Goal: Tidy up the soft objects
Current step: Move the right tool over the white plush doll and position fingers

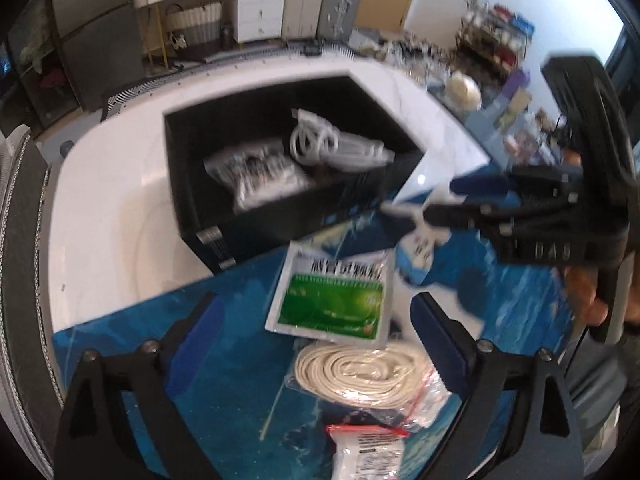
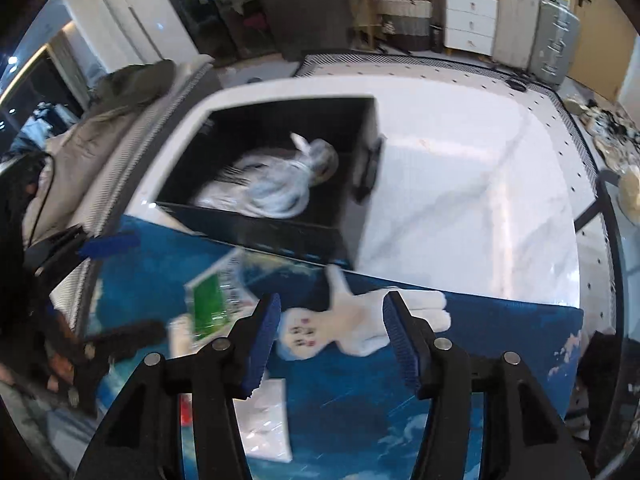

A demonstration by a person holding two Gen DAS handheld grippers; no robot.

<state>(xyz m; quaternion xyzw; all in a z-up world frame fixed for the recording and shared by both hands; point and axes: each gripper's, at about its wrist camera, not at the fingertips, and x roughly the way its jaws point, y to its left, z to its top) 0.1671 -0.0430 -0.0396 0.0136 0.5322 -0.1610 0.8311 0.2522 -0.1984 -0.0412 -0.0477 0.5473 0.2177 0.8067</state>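
Both grippers hung over the blue mat (image 2: 460, 380), which covered the near part of the white counter (image 2: 480, 200). The left gripper (image 1: 312, 332) had its fingers spread wide w/ nothing pinched; between them lay a green sachet (image 1: 332, 300) and, nearer the camera, a bagged coil of white cable (image 1: 360, 372). A red-topped packet (image 1: 368, 452) sat right at the near edge of that view, touching the cable bag.

The right gripper (image 2: 330, 344) had its fingers partly spread, not pressing anything; a white plush doll (image 2: 344, 320) lay flat on the mat between them, one arm reaching toward the box. A white flat packet (image 2: 268, 420) lay just beside the left-hand finger.

The black box (image 1: 240, 220) stood at the mat's far edge, open-topped, holding bagged items (image 1: 256, 176) and white cables (image 1: 320, 140). Beyond and to the R of the box the counter was bare white surface out to its far edge and R corner. In the left view the right gripper sat close at R, crowding that side of the mat.
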